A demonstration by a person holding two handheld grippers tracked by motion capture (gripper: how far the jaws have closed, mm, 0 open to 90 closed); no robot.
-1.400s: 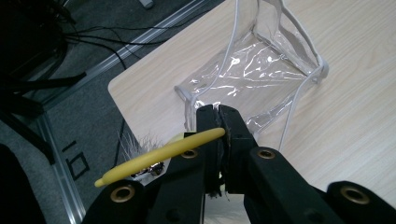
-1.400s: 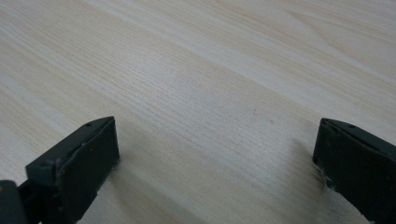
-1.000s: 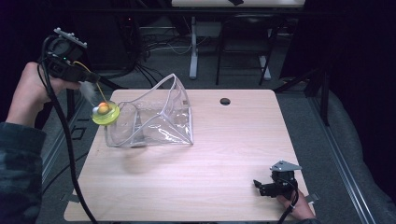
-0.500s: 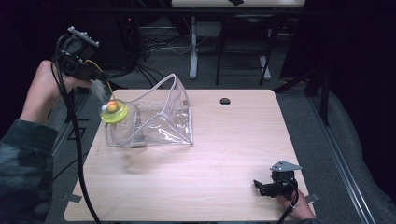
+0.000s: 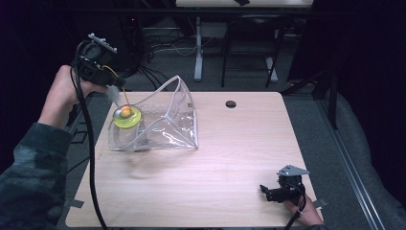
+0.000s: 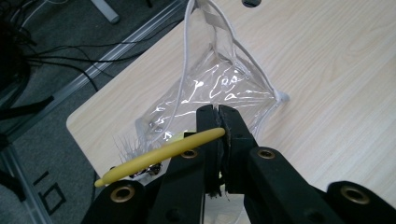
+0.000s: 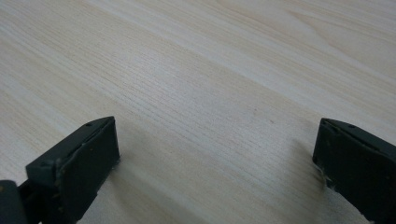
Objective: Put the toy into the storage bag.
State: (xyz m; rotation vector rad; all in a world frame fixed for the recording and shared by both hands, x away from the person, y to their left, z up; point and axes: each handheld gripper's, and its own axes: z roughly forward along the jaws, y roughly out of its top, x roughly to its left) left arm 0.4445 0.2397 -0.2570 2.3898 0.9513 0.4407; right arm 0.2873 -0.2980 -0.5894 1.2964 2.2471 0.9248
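Note:
A clear plastic pouch with a white zip rim lies open on the left part of the wooden table. My left gripper comes in from the upper left and is shut on the rim of a round yellow dish with an orange centre, held over the pouch's left mouth. In the left gripper view the jaws pinch the yellow rim above the pouch. My right gripper rests near the table's front right corner, its jaws wide apart with bare wood between them.
A dark cable hole sits at the table's far middle. The left gripper's black cable hangs past the table's left edge. Desk legs and loose cables stand on the floor behind the table.
My left gripper has carried the yellow dish rightward and a little down, from beside the pouch's left end to over its mouth. The right gripper has stayed put.

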